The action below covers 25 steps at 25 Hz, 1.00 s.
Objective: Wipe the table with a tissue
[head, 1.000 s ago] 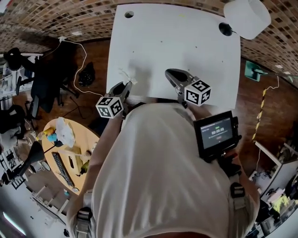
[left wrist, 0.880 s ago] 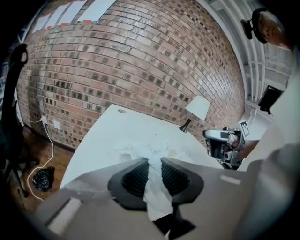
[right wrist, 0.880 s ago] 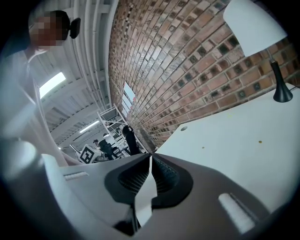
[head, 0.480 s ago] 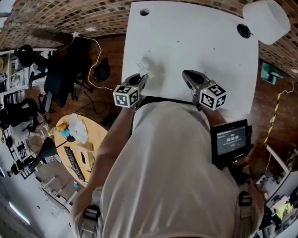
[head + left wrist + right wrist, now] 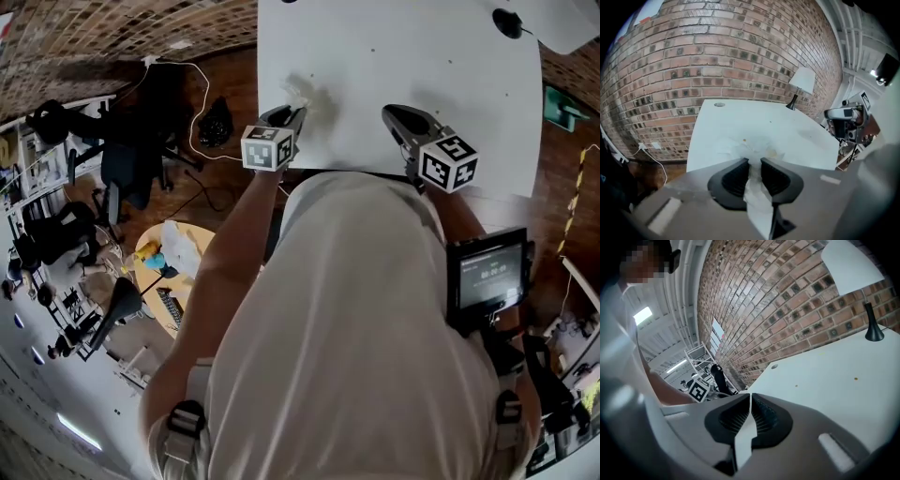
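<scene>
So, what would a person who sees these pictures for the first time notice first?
Most likely the white tissue pinched in the left gripper, its loose end bunched on the white table near the left edge. Next, the right gripper, shut and empty, over the table's near side. Behind the table stands a brick wall, with a white lamp at the far right corner.

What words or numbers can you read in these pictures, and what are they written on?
No text here can be read for sure.
Small screen at the person's right side: pale lines of writing, too small to read.
White poster on the brick wall: too small to read.
Marker cubes and: only black-and-white square patterns, no letters or numbers.
</scene>
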Each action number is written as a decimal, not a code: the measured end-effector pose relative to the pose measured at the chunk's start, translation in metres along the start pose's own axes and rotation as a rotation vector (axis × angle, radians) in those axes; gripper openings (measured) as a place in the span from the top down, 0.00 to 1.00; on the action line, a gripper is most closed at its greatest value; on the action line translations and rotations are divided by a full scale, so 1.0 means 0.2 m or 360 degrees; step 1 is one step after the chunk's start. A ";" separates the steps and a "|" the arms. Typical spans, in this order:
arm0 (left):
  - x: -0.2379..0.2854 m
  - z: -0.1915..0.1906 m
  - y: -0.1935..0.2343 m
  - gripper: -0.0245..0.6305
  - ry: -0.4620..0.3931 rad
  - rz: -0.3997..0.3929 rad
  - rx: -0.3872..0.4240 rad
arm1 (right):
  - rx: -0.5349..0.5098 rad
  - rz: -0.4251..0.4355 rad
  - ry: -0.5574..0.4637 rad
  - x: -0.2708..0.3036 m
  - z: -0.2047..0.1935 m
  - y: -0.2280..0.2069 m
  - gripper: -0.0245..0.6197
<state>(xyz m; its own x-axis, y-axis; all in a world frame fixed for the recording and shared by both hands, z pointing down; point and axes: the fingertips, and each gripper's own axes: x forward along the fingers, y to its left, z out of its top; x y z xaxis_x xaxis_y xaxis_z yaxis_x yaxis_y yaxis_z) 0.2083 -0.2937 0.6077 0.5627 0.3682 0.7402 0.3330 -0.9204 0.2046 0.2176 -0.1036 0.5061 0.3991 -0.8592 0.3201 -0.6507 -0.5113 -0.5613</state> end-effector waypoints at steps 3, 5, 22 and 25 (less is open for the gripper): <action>0.09 0.04 0.09 0.84 0.0064 0.0025 0.0092 | 0.0044 -0.0040 -0.0029 -0.03 -0.01 0.01 0.93; 0.12 0.03 0.16 0.84 0.0113 0.0051 0.0173 | 0.0085 -0.0076 -0.0059 -0.06 -0.06 0.03 0.93; 0.29 0.28 0.32 0.84 0.0144 0.0380 0.0343 | 0.0322 -0.0491 -0.0297 -0.48 -0.25 0.00 0.93; 0.32 0.26 0.33 0.85 0.0168 0.0424 0.0476 | 0.0344 -0.0532 -0.0317 -0.52 -0.27 -0.01 0.93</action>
<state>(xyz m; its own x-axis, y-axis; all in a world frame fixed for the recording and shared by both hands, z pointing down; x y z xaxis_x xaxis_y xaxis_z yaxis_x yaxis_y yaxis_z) 0.3056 -0.3235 0.6360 0.5837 0.0922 0.8067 0.4001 -0.8972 -0.1870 0.1420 -0.0138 0.5155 0.6948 -0.6169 0.3698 -0.3235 -0.7273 -0.6053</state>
